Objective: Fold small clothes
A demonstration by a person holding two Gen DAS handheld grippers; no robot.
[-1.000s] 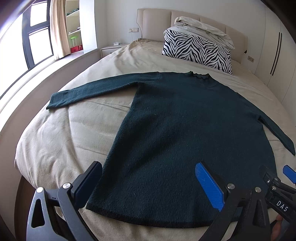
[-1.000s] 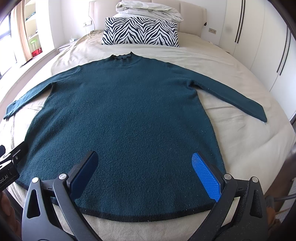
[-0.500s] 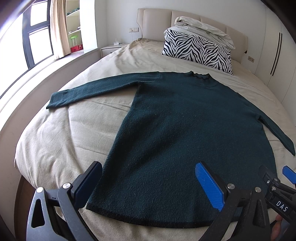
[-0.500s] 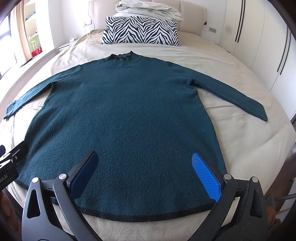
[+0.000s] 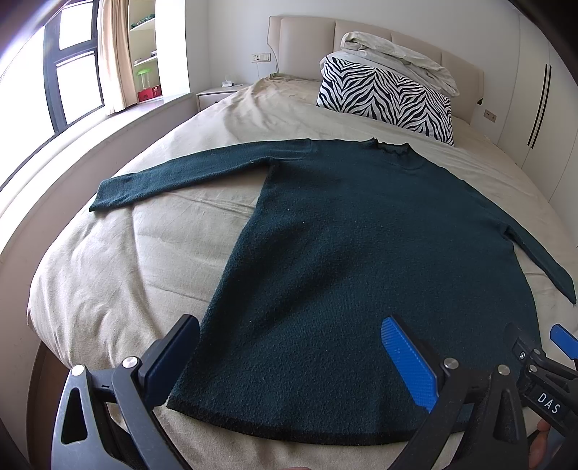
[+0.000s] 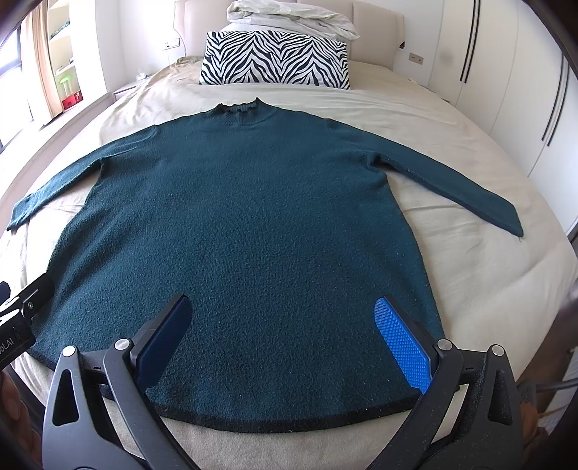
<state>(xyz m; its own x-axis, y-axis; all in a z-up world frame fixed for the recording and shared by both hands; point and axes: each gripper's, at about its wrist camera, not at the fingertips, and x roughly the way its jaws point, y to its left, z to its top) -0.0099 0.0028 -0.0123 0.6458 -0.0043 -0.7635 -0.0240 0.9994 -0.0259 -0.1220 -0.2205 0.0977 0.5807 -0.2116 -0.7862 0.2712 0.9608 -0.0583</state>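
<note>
A dark teal long-sleeved sweater point(image 5: 361, 253) lies flat on the beige bed point(image 5: 126, 271), neck toward the headboard, both sleeves spread out; it also fills the right wrist view point(image 6: 253, 235). My left gripper point(image 5: 289, 354) is open and empty, hovering over the hem near the sweater's left bottom corner. My right gripper point(image 6: 285, 332) is open and empty, hovering over the middle of the hem. The right gripper's tip shows in the left wrist view point(image 5: 542, 361).
A zebra-print pillow point(image 6: 274, 59) with a folded white duvet point(image 6: 292, 16) on top sits at the headboard. A window ledge point(image 5: 108, 130) runs along the left, white wardrobes point(image 6: 523, 90) on the right. The bed's near edge lies just below the hem.
</note>
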